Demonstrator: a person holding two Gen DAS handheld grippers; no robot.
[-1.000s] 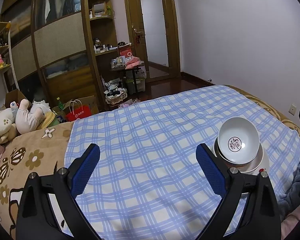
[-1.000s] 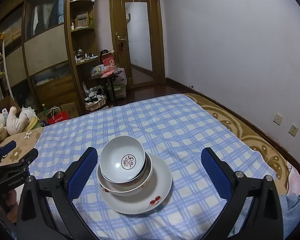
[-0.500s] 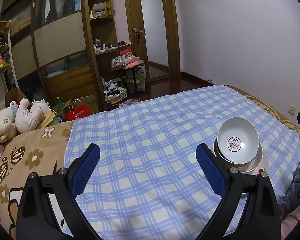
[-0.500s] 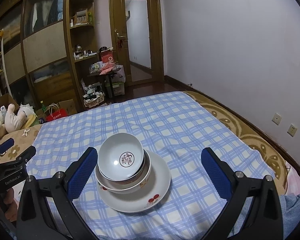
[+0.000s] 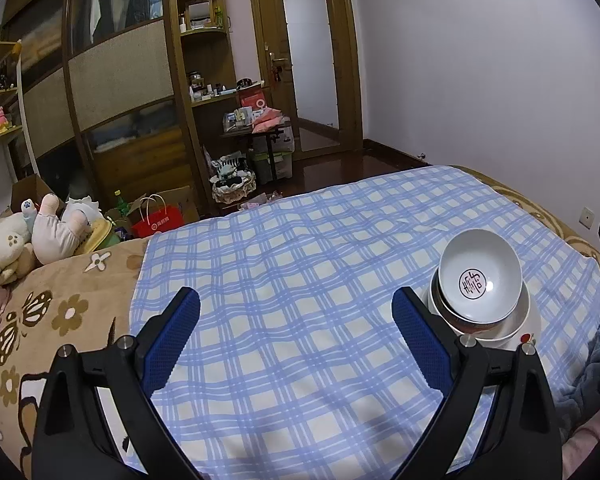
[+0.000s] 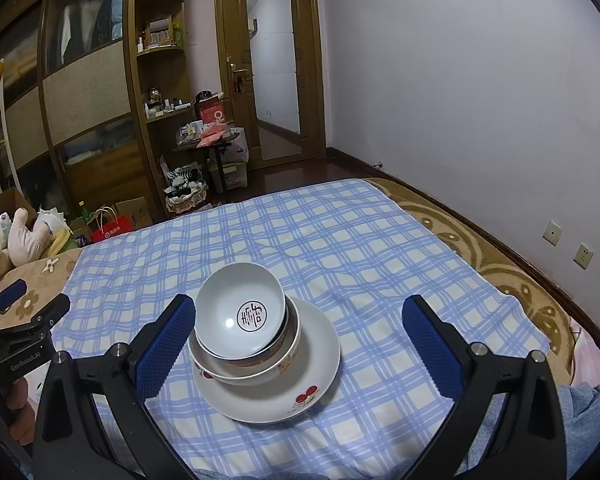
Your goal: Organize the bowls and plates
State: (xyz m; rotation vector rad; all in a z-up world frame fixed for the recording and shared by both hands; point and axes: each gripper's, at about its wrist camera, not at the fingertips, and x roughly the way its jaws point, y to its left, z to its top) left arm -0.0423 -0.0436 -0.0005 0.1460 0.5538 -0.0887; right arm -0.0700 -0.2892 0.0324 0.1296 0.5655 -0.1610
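Observation:
A white plate (image 6: 316, 396) with a red cherry print lies on the blue checked sheet (image 6: 340, 240). On it sits a wider bowl (image 6: 251, 372), and inside that a small white bowl (image 6: 239, 312) with a dark round emblem, tilted. My right gripper (image 6: 300, 328) is open above the sheet, its left pad just beside the stack. In the left wrist view the same small bowl (image 5: 478, 276) and plate (image 5: 528, 324) lie to the right of my open left gripper (image 5: 295, 320), which has nothing between its fingers.
The left gripper's body (image 6: 15, 336) and a hand show at the left edge. Plush toys (image 5: 27, 232) lie on a brown flowered blanket (image 5: 51, 304). Wooden wardrobe (image 5: 115, 80), a cluttered small table (image 5: 255, 128), a red bag (image 5: 157, 220) and the door (image 5: 308, 64) stand beyond the bed.
The right wrist view has drifted slightly, so the stack sits a little higher and more left between the fingers. The left view is nearly unchanged. Both grippers stay open.

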